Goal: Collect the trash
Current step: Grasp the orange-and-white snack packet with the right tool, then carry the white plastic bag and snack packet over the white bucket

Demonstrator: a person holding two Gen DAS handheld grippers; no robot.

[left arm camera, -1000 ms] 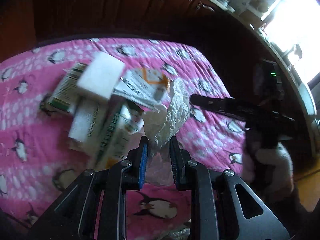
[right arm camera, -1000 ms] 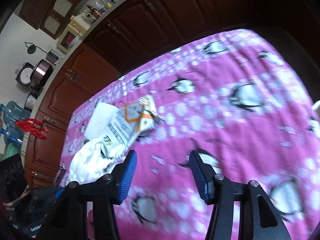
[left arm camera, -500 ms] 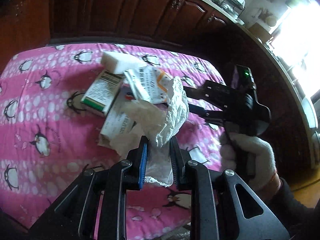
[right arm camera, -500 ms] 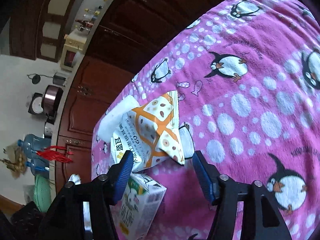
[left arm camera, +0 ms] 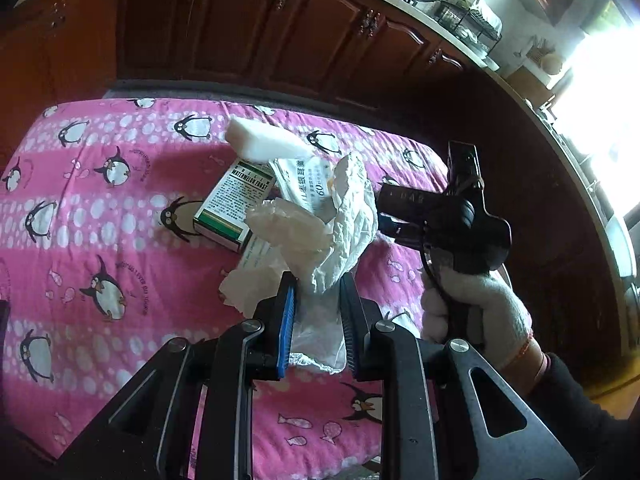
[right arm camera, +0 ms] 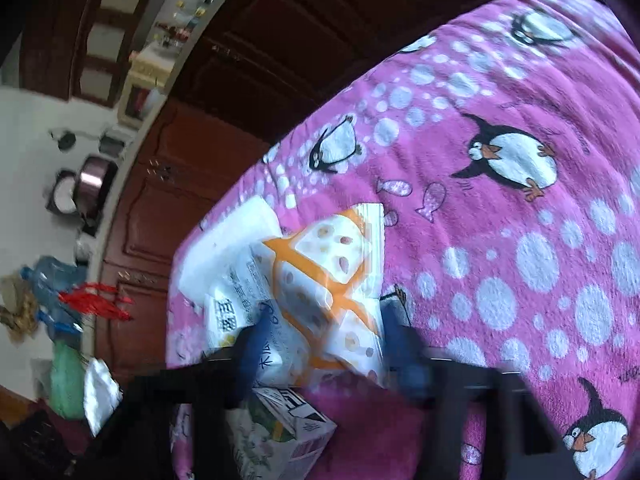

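L hand-held gripper (left arm camera: 316, 300) clamped on crumpled white bag (left arm camera: 344, 216); R hand-held gripper (right arm camera: 324, 344) jaws just closing round orange-white wrapper (right arm camera: 332, 276), contact blurred.

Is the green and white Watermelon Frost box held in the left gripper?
No, the green and white box lies on the pink penguin blanket, while the left gripper is shut on a crumpled white bag.

- Strong daylight was admitted from a window (left arm camera: 600, 92) at upper right, blown out to white.
- Cabinets (left arm camera: 240, 28) were left dim.
- Edges were bowed by fisheye distortion.
- The right wrist view was smeared by motion blur.
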